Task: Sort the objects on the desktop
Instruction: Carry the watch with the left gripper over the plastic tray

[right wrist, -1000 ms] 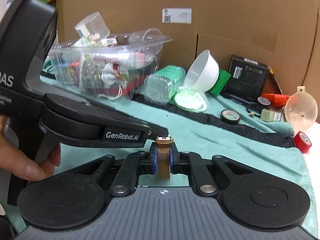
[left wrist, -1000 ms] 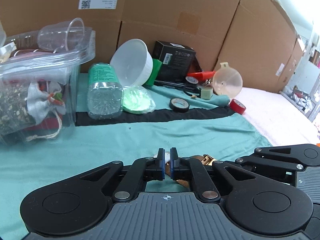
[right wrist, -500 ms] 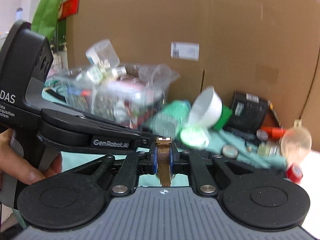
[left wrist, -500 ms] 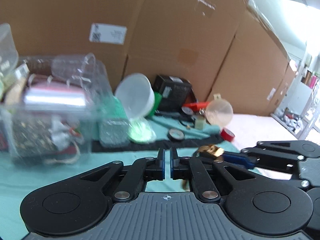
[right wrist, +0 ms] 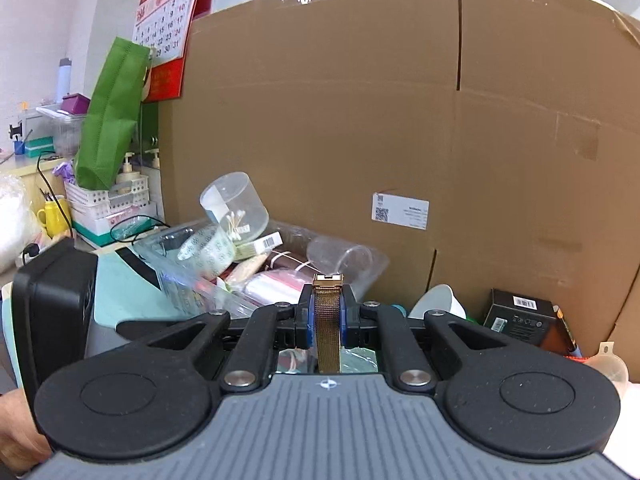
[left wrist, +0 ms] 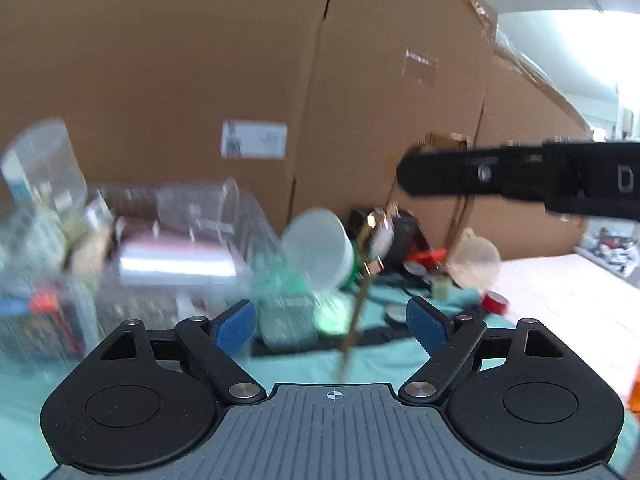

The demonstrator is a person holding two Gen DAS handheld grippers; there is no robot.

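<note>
My right gripper (right wrist: 327, 316) is clamped on the mesh band of a gold watch (right wrist: 328, 320), which hangs in the air; my left gripper (left wrist: 330, 322) gapes wide with nothing in it, the watch dangling just ahead. I judge this one item mid-transfer toward the heaped clear bin (right wrist: 256, 264) at the cloth's left edge. Along the back edge a white bowl (left wrist: 320, 246), black box (right wrist: 520, 316), funnel (left wrist: 476, 258) and red tape (left wrist: 494, 302) remain unsorted. The overfull bin leaves little room.

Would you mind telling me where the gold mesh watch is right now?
The gold mesh watch is clamped by its strap in the right gripper, held up in the air in front of the clear plastic bin of clutter.
</note>
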